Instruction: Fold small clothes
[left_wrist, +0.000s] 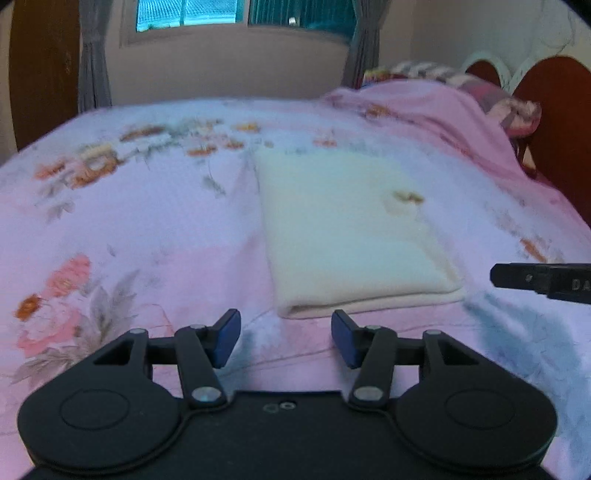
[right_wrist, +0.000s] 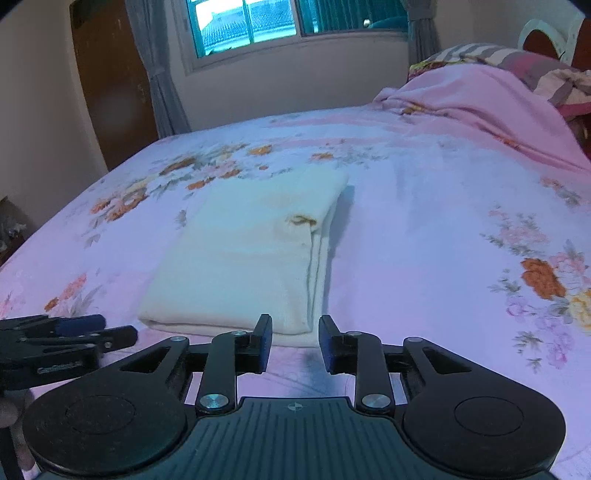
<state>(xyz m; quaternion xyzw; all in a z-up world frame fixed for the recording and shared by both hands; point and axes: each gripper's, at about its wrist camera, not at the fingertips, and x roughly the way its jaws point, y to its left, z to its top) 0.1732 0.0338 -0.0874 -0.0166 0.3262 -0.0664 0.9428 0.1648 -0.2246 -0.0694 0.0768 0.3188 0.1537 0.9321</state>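
Cream cloth (left_wrist: 351, 229), folded flat into a neat rectangle, lying on the bed in the middle of the floral sheet (left_wrist: 129, 221); rounded fold edge nearest both cameras, layered loose edges along its right side in the right wrist view (right_wrist: 243, 254), a small brownish mark near that side. Beneath and around it, pale lilac-pink bedsheet printed with orange and pink flowers, spread over the whole mattress. Beyond, at the head of the bed on the right, a rumpled pink blanket (right_wrist: 480, 107) heaped against striped pillows (right_wrist: 491, 55) and a dark reddish headboard (left_wrist: 554, 122). On the far wall, a window (right_wrist: 251, 26) with grey curtains (right_wrist: 162, 74) at both sides, and a brown wooden door (right_wrist: 110, 81) at the left. Closer in, left tongs (left_wrist: 286, 338) hovering just short of the cloth's near fold, blue pads (left_wrist: 227, 339) spread well apart, nothing between them, not touching the fabric. Right tongs (right_wrist: 295, 343) likewise hanging just in front of the cloth's near right corner, spread to a narrower gap, empty, pads clear of the cloth. Seen from the right wrist, left tongs (right_wrist: 79, 326) lying low at the left edge, beside the cloth's near left corner; seen from the left wrist, one black finger of the right tongs (left_wrist: 517, 277) poking in from the right edge, near the cloth's right corner.
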